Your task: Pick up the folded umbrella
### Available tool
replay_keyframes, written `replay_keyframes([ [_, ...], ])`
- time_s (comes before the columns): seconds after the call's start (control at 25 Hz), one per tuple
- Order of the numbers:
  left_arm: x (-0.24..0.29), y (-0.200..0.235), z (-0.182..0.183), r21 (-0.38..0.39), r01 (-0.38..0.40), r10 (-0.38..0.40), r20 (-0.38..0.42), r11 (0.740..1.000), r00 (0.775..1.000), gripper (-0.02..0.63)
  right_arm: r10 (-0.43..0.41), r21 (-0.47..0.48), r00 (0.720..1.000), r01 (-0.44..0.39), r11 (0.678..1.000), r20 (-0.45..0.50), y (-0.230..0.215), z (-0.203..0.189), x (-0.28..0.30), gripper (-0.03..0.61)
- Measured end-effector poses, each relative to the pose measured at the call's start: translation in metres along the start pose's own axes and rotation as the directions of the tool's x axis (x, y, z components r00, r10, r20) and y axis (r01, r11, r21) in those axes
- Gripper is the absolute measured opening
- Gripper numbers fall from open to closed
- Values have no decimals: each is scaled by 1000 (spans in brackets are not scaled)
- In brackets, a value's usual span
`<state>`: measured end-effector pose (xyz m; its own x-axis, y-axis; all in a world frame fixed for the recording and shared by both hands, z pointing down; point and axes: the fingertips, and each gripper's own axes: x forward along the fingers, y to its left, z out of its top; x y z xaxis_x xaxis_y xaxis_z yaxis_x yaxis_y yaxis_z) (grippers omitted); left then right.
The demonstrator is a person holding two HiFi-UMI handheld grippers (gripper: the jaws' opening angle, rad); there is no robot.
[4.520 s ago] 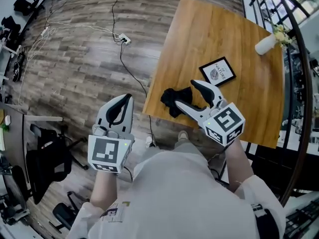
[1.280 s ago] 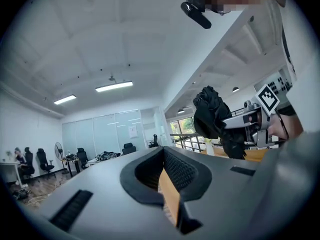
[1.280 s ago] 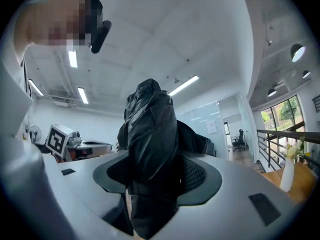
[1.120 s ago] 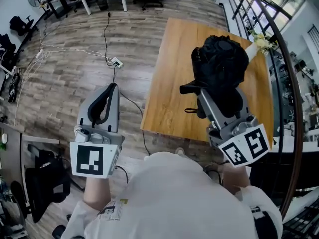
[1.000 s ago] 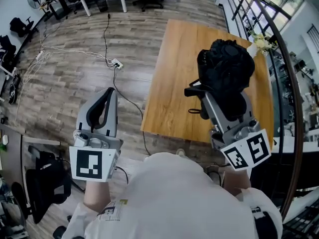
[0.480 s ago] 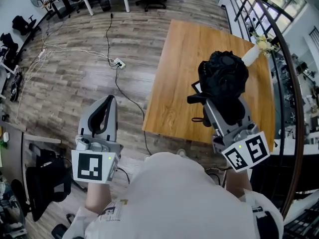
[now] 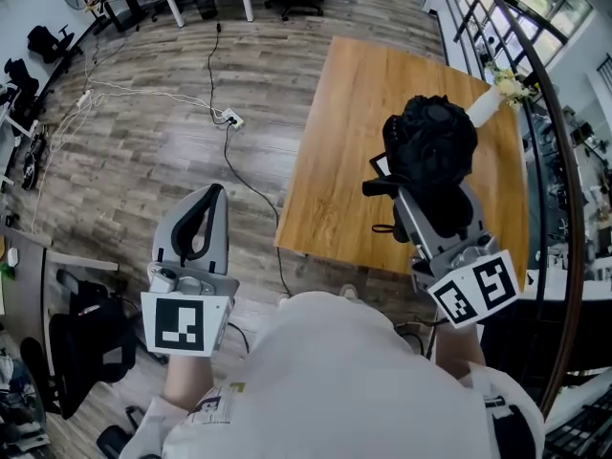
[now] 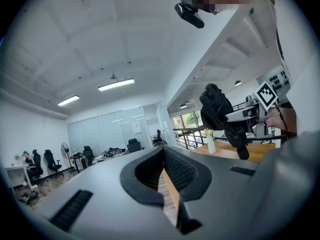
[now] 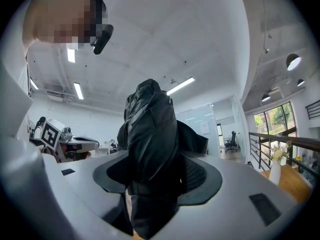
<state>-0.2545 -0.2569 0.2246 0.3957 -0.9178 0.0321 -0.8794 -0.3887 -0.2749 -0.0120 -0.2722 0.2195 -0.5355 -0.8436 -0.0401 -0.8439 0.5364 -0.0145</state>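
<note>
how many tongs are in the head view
2. The left tongs, shut and empty, are over the floor; the right tongs hold the umbrella above the table.

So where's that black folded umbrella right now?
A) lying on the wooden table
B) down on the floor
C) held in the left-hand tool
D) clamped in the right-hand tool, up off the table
D: the right gripper view shows the folded umbrella pinched between the jaws of the right tool, and the left gripper view shows it held in the air above the wooden table.
</note>
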Motion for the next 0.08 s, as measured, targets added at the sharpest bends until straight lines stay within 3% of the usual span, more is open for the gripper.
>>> replay_keyframes([
  [0.08,0,-1,1,5,9,-9,18,1000,1000,17,0,5,1000,0,1000,-4,0,-3,-2,279],
])
